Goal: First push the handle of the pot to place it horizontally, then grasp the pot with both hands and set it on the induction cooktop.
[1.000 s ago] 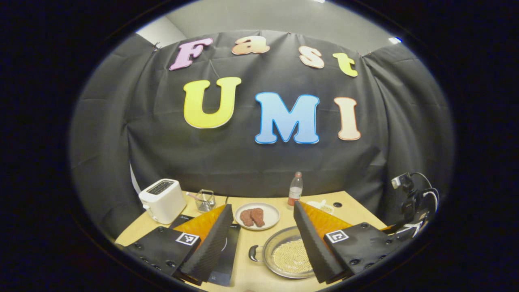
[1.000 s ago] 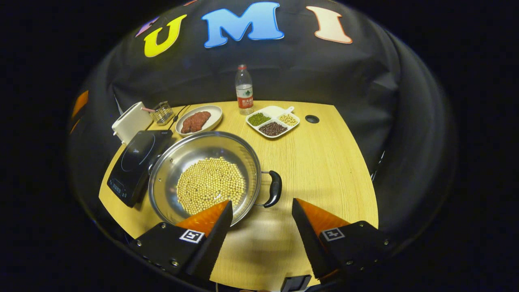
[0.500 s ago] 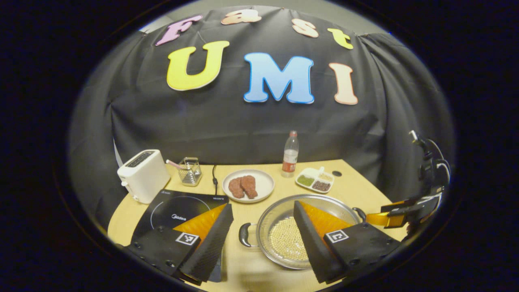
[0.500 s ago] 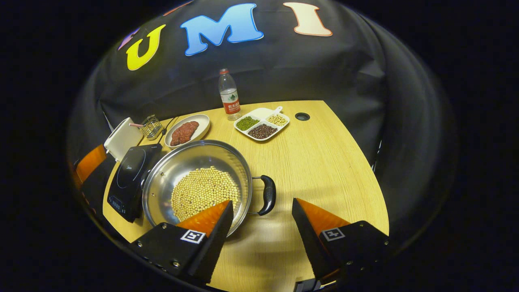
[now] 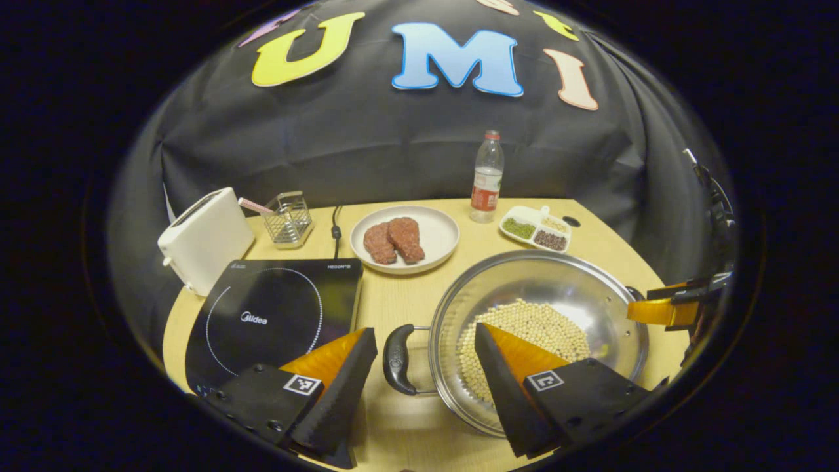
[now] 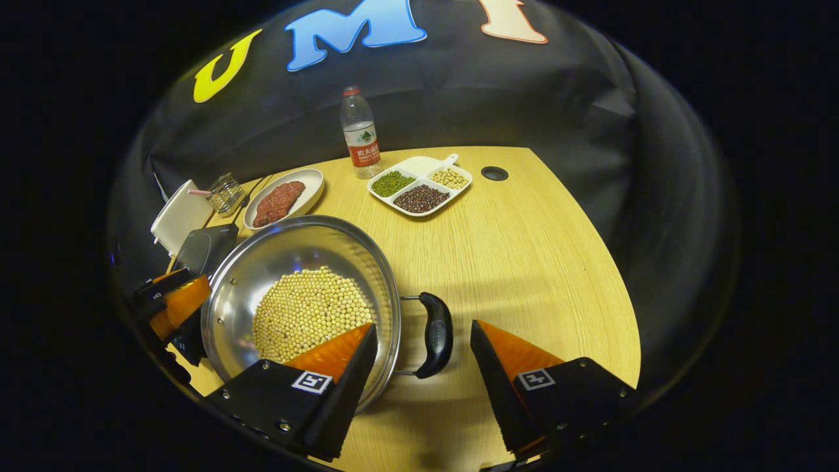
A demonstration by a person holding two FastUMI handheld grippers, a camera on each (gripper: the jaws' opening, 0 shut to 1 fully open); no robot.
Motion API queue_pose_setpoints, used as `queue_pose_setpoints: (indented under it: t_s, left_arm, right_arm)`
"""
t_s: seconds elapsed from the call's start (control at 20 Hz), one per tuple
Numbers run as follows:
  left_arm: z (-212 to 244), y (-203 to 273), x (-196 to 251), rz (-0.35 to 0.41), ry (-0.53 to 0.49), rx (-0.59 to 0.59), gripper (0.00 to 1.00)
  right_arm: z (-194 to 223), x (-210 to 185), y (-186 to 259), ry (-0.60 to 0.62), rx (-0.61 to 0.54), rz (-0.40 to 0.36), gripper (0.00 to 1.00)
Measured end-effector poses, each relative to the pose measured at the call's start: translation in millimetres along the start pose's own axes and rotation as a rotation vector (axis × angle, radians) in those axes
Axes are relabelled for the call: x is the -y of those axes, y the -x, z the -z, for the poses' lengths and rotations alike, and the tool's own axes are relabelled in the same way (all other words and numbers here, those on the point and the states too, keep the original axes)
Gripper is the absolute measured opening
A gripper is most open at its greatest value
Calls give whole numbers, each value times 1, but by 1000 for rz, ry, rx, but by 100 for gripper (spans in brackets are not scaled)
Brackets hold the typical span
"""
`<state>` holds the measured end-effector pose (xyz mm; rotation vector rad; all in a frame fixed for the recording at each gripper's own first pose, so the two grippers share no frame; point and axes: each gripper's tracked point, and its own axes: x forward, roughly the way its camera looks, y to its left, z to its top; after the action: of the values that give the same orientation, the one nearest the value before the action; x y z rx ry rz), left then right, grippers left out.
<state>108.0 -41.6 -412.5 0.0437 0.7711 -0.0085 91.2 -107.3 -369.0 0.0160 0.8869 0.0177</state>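
A steel pot (image 5: 557, 288) (image 6: 288, 252) holding pale beans rests on the wooden table, right of the black induction cooktop (image 5: 275, 314) (image 6: 203, 248). Its two black handles lie left and right. My left gripper (image 5: 426, 377) is open, and the pot's left handle (image 5: 396, 359) sits in the gap between its fingers, untouched. My right gripper (image 6: 423, 377) is open as well, with the pot's right handle (image 6: 436, 334) just ahead of the gap between its fingers. In the left gripper view the right gripper (image 5: 668, 308) shows at the pot's far rim. In the right gripper view the left gripper (image 6: 174, 305) shows at the pot's left.
A plate of meat (image 5: 404, 238), a white toaster (image 5: 203, 239), a wire holder (image 5: 288, 219), a water bottle (image 5: 486, 172) and a divided dish of beans (image 5: 536, 229) stand behind the pot and cooktop. Bare table (image 6: 524, 262) spreads right of the pot.
Both grippers have dropped lower and moved in toward the pot's handles. The left view has tilted down from the wall to the table. The pot has not moved.
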Motion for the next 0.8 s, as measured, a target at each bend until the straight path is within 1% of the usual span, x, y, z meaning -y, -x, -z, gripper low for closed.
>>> queue_pose_setpoints:
  t_s: [0.1,0.15,0.2,0.25,0.3,0.35,0.4,0.45,0.5,0.55,0.6,0.65,0.7,0.75,0.8]
  left_arm:
    - [7,-8,-1,-5,-7,-26,98]
    - [9,-11,-4,-16,-13,-38,95]
    - [10,-13,-11,-37,-20,-44,89]
    - [11,-16,-14,-41,-18,-55,82]
    - [13,-17,-13,-40,-15,-66,75]
    - [18,-22,-12,-30,-14,-90,69]
    - [19,-19,-11,-24,-19,-103,70]
    - [17,-25,-12,-16,-29,-99,65]
    - [19,-23,-12,-7,-39,-103,68]
    - [18,-21,-11,5,-44,-99,69]
    - [20,-23,-10,18,-46,-101,68]
    - [20,-25,-10,32,-48,-103,68]
    - [21,-26,-10,43,-42,-103,68]
    - [21,-25,-11,53,-37,-108,62]
    - [20,-25,-11,60,-34,-107,63]
  right_arm:
    - [0,2,-9,-2,-9,9,87]
    - [2,1,-12,-2,-16,8,82]
    - [4,2,-15,-3,-33,18,82]
    - [8,3,-17,-10,-46,22,78]
    - [8,1,-20,-23,-51,19,78]
    - [12,-1,-25,-36,-59,15,71]
    - [13,-3,-25,-48,-69,7,70]
    - [13,-2,-30,-50,-67,12,62]
    - [13,-1,-30,-41,-67,19,62]
    - [14,-2,-30,-42,-67,24,62]
    - [12,-2,-31,-60,-63,23,62]
    - [14,-3,-29,-70,-68,25,58]
    - [14,-3,-29,-65,-67,27,58]
    - [14,-3,-24,-58,-62,28,58]
    - [15,-3,-28,-62,-66,28,55]
